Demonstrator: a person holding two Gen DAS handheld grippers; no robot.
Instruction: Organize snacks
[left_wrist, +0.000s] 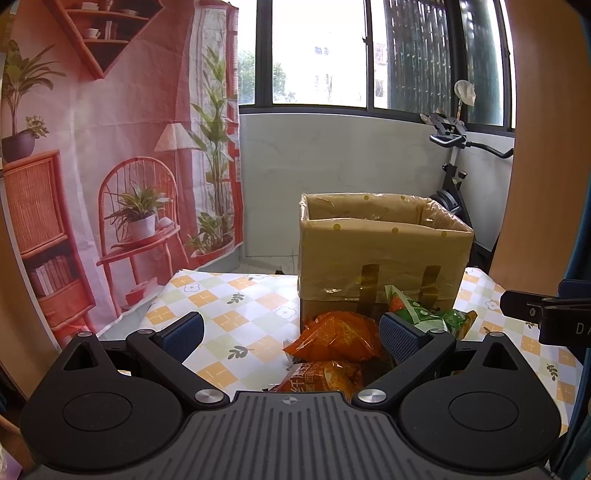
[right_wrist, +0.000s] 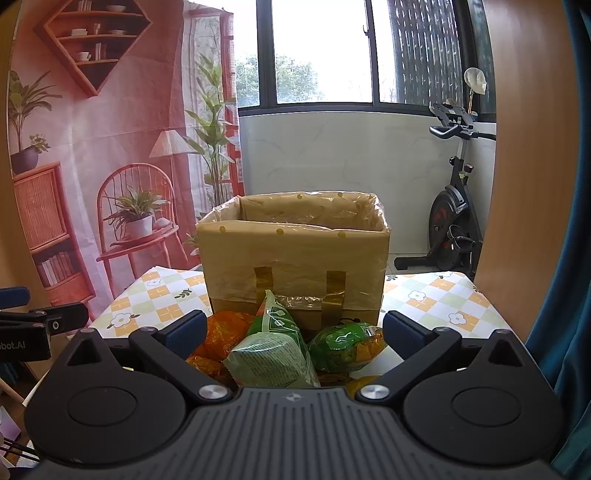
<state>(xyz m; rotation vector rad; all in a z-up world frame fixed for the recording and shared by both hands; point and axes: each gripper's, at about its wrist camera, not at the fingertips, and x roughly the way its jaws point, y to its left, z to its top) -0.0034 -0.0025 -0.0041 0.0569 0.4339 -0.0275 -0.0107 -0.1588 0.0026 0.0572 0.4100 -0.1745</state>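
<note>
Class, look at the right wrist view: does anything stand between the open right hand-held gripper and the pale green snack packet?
Nothing visible does. The right hand-held gripper is open, and the pale green snack packet lies directly ahead between its fingers. The cardboard box stands beyond the packet.

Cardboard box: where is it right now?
The cardboard box stands open-topped mid-table in the right wrist view, just behind the snack packets, with the exercise bike beyond to its right.
</note>
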